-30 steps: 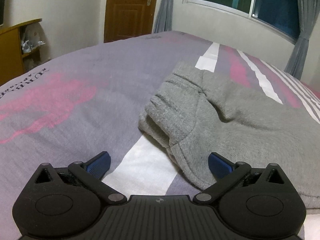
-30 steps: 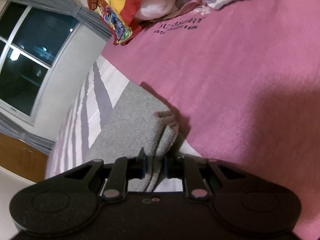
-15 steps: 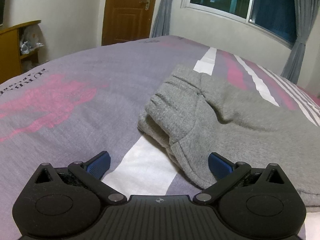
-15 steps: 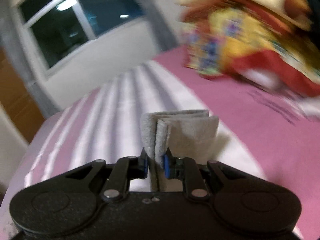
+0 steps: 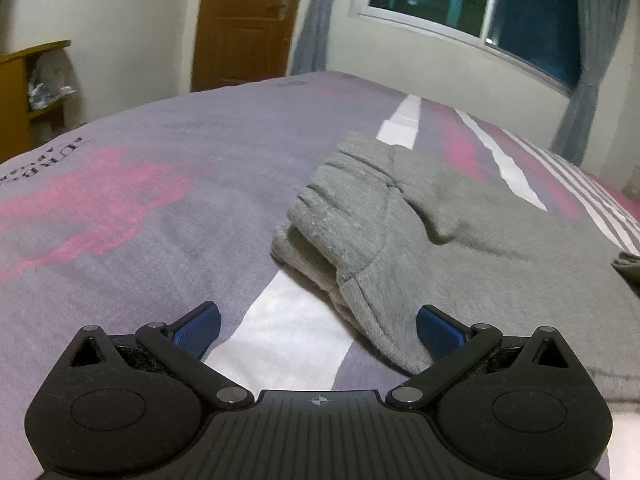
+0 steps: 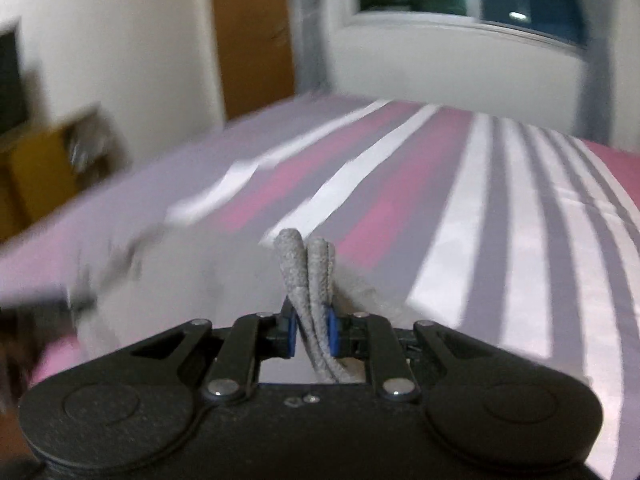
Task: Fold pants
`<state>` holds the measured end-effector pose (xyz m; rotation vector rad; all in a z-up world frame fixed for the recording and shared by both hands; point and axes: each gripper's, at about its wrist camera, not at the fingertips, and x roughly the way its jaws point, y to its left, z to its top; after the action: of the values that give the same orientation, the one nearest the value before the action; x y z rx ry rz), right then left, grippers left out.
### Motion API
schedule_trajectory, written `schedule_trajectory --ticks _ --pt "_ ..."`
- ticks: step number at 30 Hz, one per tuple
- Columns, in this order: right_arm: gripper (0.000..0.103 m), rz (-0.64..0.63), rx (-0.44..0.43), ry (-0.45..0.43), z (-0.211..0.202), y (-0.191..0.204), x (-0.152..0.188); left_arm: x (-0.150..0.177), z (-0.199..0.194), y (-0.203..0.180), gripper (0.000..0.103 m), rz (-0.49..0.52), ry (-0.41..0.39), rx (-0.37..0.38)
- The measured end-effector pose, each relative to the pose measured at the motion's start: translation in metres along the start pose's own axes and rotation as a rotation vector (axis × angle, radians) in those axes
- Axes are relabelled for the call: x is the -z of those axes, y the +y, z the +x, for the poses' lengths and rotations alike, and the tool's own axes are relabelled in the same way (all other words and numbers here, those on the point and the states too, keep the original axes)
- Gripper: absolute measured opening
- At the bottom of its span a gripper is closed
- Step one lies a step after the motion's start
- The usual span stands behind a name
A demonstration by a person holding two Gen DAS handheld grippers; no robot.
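Observation:
Grey sweatpants (image 5: 460, 240) lie on the bed, waistband end toward the left gripper. My left gripper (image 5: 318, 326) is open just above the bed, its right blue pad (image 5: 438, 330) beside the waistband corner, nothing between the jaws. My right gripper (image 6: 311, 334) is shut on a bunched grey hem of the pants (image 6: 308, 268), several layers thick, lifted above the bed. The rest of the pants in the right wrist view (image 6: 160, 280) is motion-blurred. A raised grey fold (image 5: 628, 266) shows at the right edge of the left wrist view.
The bed cover (image 5: 160, 184) is purple, pink and white striped. A wooden door (image 5: 248, 20), a window with grey curtains (image 5: 472, 12) and a yellow shelf (image 5: 24, 92) stand beyond the bed.
My right gripper has swung round with the pants hem, from facing the pillows to facing the door and window. The left gripper has stayed open and almost still.

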<state>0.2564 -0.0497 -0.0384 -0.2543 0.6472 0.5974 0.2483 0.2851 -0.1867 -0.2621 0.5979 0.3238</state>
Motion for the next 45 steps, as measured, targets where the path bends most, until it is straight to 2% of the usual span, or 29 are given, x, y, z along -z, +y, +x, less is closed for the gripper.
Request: schedule_trajectory --ticks 4,9,18,28,35,41,44,45 --pt "0.014 -0.128 0.023 0.023 0.005 0.023 0.019 0.000 -0.004 0.008 0.103 0.031 0.012 0.051" --pt "0.014 -0.251 0.030 0.052 0.003 0.041 0.029 0.000 -0.008 0.010 0.103 0.054 0.020 0.070" --pt "0.015 -0.293 0.035 0.066 0.005 0.054 0.041 0.002 -0.010 0.008 0.103 0.059 0.016 0.068" --pt "0.016 -0.452 0.039 0.079 0.007 0.070 0.056 0.006 -0.011 0.008 0.103 0.059 0.007 0.071" --pt "0.022 -0.531 0.055 0.086 0.007 0.083 0.063 0.006 -0.012 0.008 0.103 0.060 0.007 0.071" --pt "0.025 -0.473 -0.008 0.054 -0.015 0.085 0.068 0.005 -0.011 0.007 0.103 0.070 0.013 0.066" --pt "0.027 -0.466 -0.081 0.040 -0.033 0.087 0.074 0.004 -0.010 0.005 0.103 0.078 0.021 0.063" --pt "0.027 -0.470 -0.065 0.028 -0.038 0.090 0.077 0.003 -0.009 0.005 0.103 0.081 0.024 0.061"
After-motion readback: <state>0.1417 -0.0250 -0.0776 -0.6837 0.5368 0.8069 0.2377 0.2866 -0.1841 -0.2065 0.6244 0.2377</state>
